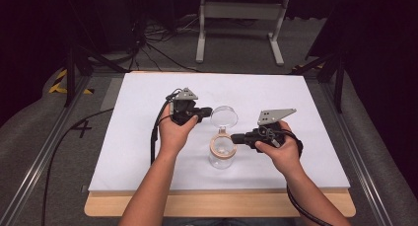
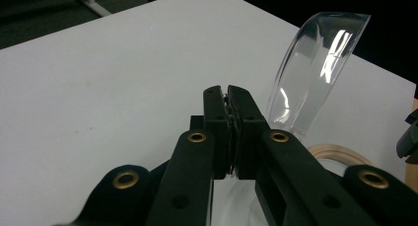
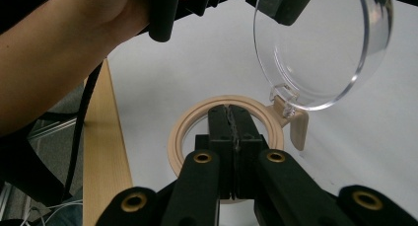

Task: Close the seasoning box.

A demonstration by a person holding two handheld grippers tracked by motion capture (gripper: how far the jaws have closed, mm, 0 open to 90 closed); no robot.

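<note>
A clear jar (image 1: 221, 158) with a beige ring rim (image 3: 183, 127) stands mid-table, small white bits inside it. Its clear round lid (image 1: 224, 116) is hinged to the ring and swung up, standing open behind the jar. My left gripper (image 1: 207, 111) is shut on the lid's left edge; in the left gripper view the lid (image 2: 315, 63) rises just right of the shut jaws of the left gripper (image 2: 227, 90). My right gripper (image 1: 235, 137) comes in from the right and is shut on the ring's near side; its jaws reach over the jar's mouth, right gripper (image 3: 230, 110).
The jar stands on a white board (image 1: 148, 137) laid on a wooden table (image 1: 222, 204). A beige hinge tab (image 3: 298, 127) hangs at the ring's side. Beyond the table are cables and a white stand (image 1: 241, 18) on the floor.
</note>
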